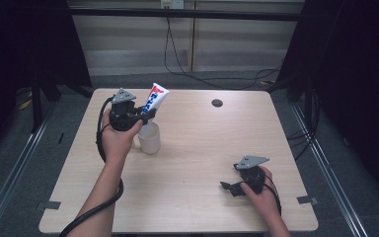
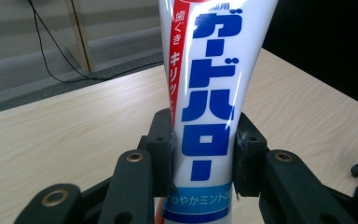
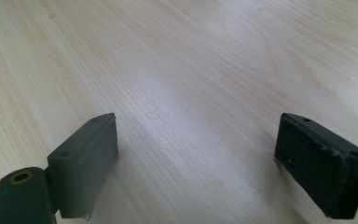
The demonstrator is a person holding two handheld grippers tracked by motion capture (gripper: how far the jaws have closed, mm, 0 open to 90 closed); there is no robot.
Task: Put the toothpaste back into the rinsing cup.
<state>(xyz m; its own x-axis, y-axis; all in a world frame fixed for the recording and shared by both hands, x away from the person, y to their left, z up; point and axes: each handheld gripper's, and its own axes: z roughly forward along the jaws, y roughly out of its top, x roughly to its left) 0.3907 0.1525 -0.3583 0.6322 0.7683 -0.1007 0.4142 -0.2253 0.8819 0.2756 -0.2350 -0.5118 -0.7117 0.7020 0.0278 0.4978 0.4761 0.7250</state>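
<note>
A white toothpaste tube (image 1: 155, 100) with blue and red lettering is held upright above a white mug (image 1: 149, 138) at the table's left half. My left gripper (image 1: 146, 116) is shut on the tube's lower part; in the left gripper view the tube (image 2: 209, 102) stands squeezed between the two black pads (image 2: 162, 140). My right gripper (image 1: 228, 188) rests low near the table's front right, held by a hand, with its jaws wide apart. In the right gripper view, bare wood lies between its fingers (image 3: 86, 163) of the right gripper (image 3: 205, 163).
The light wooden table (image 1: 202, 148) has a dark round cable hole (image 1: 217, 102) at the back. Black cables trail from both grippers, and more run along the floor behind the table. Dark curtains flank both sides.
</note>
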